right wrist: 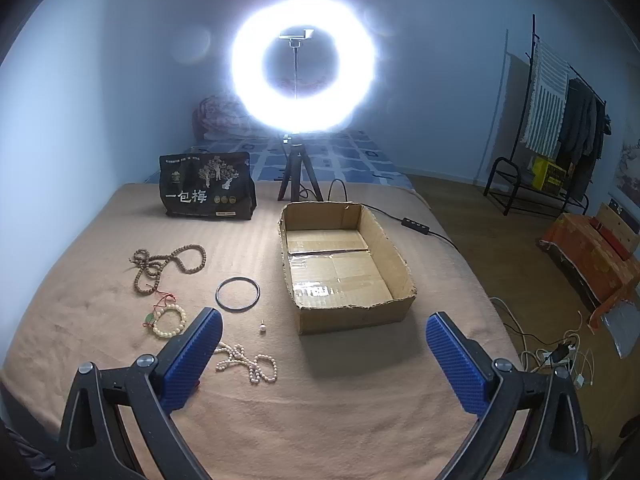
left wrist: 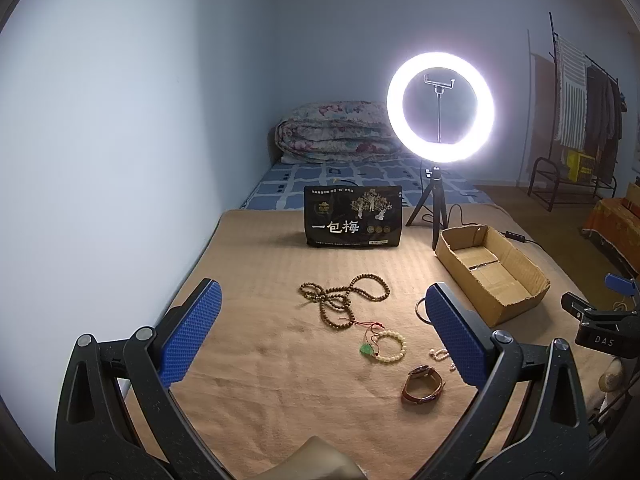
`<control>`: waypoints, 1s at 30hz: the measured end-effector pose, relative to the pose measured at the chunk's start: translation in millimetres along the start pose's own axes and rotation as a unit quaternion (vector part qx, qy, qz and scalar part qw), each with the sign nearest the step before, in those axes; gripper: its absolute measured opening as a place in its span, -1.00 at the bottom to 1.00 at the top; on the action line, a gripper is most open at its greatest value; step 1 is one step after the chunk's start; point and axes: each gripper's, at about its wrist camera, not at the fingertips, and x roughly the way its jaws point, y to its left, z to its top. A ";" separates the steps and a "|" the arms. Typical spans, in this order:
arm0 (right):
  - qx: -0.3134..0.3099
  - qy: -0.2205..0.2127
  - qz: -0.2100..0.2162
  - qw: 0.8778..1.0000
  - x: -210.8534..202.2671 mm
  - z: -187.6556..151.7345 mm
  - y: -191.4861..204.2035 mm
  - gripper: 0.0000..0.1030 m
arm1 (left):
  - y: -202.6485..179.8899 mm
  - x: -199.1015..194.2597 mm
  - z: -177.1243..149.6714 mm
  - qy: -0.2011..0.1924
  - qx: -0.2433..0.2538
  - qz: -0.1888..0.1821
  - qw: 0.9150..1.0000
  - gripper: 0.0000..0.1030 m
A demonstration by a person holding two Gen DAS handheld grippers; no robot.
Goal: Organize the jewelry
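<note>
Jewelry lies on a tan blanket (left wrist: 260, 340). A long brown bead necklace (left wrist: 344, 296) (right wrist: 168, 264) is farthest. A cream bead bracelet (left wrist: 390, 347) (right wrist: 170, 322) with a green pendant lies nearer. A brown watch (left wrist: 422, 385) lies nearest the left gripper. A black bangle (right wrist: 237, 294), a small stud (right wrist: 262, 326) and a pearl strand (right wrist: 248, 362) show in the right wrist view. An open, empty cardboard box (right wrist: 344, 268) (left wrist: 492, 272) stands to the right. My left gripper (left wrist: 320, 332) and right gripper (right wrist: 324, 360) are open, empty, above the blanket.
A black snack bag (left wrist: 352, 216) (right wrist: 206, 186) stands at the back. A lit ring light on a tripod (left wrist: 440, 108) (right wrist: 302, 64) stands behind the box, its cable (right wrist: 416, 224) trailing right. The blanket's right edge drops to a floor with cords (right wrist: 552, 352).
</note>
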 end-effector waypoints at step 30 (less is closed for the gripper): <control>0.004 0.002 -0.007 1.000 -2.7 -1.0 -4.8 0.99 | 1.9 -8.1 3.6 -0.002 0.003 0.001 1.000 1.00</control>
